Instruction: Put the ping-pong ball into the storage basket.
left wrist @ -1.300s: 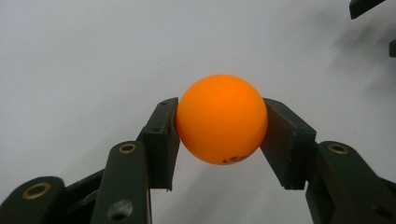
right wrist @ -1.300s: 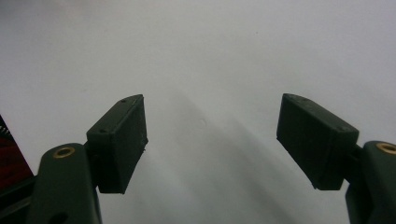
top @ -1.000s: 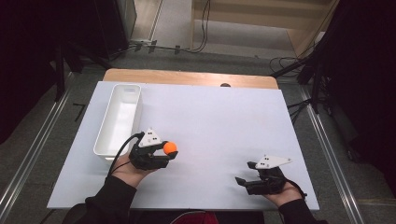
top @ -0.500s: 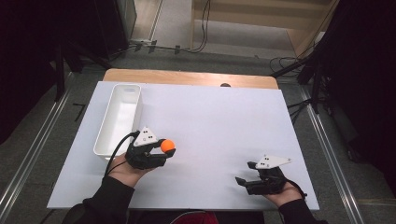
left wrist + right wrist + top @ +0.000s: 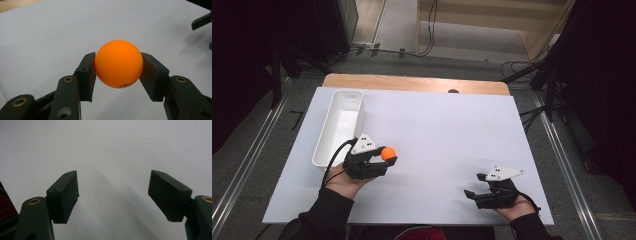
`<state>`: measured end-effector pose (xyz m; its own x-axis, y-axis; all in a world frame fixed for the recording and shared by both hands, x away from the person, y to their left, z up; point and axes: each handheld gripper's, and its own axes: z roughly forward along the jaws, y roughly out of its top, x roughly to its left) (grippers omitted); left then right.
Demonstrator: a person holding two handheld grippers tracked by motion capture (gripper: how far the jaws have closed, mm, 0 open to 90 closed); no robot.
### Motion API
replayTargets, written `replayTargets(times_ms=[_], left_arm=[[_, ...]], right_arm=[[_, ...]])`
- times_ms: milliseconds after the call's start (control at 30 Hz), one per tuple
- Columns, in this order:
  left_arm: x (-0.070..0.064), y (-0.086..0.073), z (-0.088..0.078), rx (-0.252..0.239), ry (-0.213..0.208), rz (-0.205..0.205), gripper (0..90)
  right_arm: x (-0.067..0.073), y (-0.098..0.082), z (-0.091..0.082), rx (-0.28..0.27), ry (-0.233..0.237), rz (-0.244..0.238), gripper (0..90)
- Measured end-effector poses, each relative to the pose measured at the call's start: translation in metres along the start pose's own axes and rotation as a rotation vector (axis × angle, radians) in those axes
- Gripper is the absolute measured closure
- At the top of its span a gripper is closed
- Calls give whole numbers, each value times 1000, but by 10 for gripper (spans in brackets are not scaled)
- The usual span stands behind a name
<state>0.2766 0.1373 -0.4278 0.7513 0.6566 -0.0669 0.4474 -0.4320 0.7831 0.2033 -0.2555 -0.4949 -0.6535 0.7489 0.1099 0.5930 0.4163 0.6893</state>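
My left gripper (image 5: pixel 384 159) is shut on an orange ball (image 5: pixel 387 153), held just above the white tabletop near its front left. In the left gripper view the orange ball (image 5: pixel 118 63) sits squarely between both black pads (image 5: pixel 86 75), with small dark print on its underside. My right gripper (image 5: pixel 474 187) rests low near the table's front right, pointing left. Its jaws stand wide apart in the right gripper view, with my right gripper (image 5: pixel 113 195) holding nothing over bare white surface.
A long white tray (image 5: pixel 323 145) lies along the left side of the table, just behind and left of my left hand. The white tabletop (image 5: pixel 442 130) spreads between the two grippers. A wooden edge (image 5: pixel 412 82) runs along the far side.
My left gripper has drifted slightly left and toward the tray with the ball still held. The right gripper has stayed put.
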Motion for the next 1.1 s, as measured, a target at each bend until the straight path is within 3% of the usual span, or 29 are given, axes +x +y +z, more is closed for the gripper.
replayTargets(times_ms=[1100], left_arm=[[19,3,-8,-21,74,-43,498]], right_arm=[[0,0,0,-4,-4,1,231]])
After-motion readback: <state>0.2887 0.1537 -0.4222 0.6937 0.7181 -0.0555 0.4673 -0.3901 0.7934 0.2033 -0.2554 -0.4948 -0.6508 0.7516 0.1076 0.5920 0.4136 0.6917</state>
